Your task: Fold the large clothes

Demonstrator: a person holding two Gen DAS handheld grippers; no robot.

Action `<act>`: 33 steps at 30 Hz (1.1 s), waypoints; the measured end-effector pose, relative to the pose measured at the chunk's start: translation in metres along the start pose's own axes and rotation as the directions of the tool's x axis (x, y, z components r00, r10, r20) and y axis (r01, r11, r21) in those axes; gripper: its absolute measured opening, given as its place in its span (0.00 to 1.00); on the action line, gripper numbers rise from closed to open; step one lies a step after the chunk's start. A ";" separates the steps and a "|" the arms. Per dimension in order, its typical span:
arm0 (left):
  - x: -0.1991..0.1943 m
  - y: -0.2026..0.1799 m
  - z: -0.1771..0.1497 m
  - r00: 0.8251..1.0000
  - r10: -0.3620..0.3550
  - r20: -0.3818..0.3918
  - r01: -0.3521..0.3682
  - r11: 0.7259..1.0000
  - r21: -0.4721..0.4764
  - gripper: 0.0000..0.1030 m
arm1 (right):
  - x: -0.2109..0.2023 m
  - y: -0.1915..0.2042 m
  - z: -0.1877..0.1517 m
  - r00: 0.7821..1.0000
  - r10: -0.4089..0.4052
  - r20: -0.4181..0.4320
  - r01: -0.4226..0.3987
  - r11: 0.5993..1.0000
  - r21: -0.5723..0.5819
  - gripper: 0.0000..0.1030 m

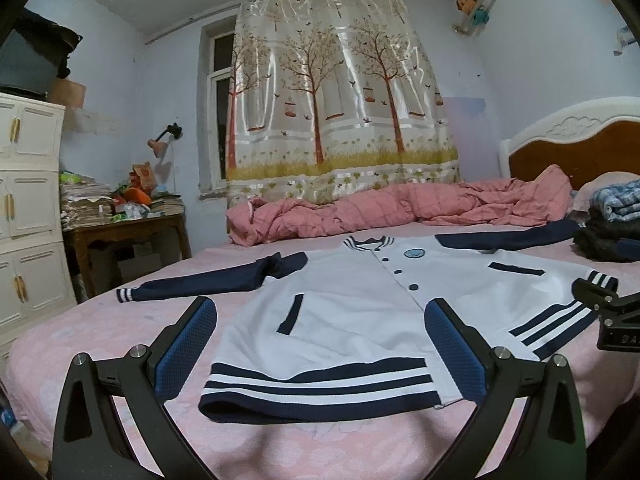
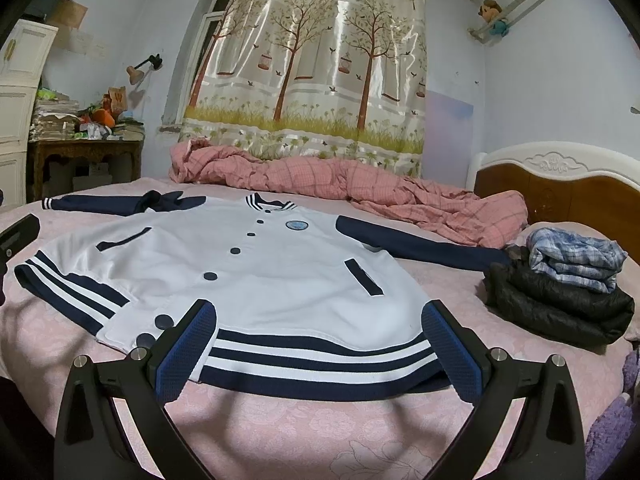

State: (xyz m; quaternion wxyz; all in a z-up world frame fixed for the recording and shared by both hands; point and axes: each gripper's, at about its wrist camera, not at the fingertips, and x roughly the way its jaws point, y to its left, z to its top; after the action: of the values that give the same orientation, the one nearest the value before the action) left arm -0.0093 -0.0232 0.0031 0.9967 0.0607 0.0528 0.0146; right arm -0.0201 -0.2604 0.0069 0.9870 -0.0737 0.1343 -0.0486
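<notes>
A white baseball jacket (image 1: 344,304) (image 2: 256,272) with navy sleeves, navy buttons and a striped hem lies flat, front up, on the pink bed (image 1: 120,320) (image 2: 280,420). Both sleeves stretch out sideways. My left gripper (image 1: 320,320) hovers open just above the hem's left half, nothing between its blue pads. My right gripper (image 2: 320,320) stands open over the hem's right half, also holding nothing. In the left wrist view the right gripper (image 1: 608,312) shows at the right edge beside the hem corner. The left gripper's black body (image 2: 16,236) shows at the left edge of the right wrist view.
A rumpled pink quilt (image 1: 400,208) (image 2: 360,196) lies along the far side of the bed. A stack of folded clothes (image 2: 560,284) (image 1: 612,224) sits near the wooden headboard (image 2: 560,196). A cluttered wooden table (image 1: 124,232) and white cabinet (image 1: 28,208) stand at left.
</notes>
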 end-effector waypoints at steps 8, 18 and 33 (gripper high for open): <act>0.006 0.003 -0.002 0.999 0.021 -0.039 -0.021 1.000 -0.017 1.00 | 0.000 -0.006 -0.003 1.000 -0.019 0.009 0.019 1.000 -0.002 1.00; 0.007 -0.001 -0.003 0.999 0.031 -0.041 -0.031 1.000 -0.003 1.00 | -0.001 -0.012 -0.004 0.998 -0.061 -0.012 0.061 0.998 0.028 1.00; 0.008 0.017 -0.001 0.997 -0.040 -0.059 0.034 0.996 -0.085 1.00 | -0.009 -0.006 -0.001 0.998 -0.067 0.006 0.067 0.998 0.014 1.00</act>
State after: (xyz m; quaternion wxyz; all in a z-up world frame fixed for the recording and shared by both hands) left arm -0.0021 -0.0059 0.0036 0.9964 0.0175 0.0834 0.0001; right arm -0.0296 -0.2654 0.0093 0.9857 -0.0714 0.1281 -0.0825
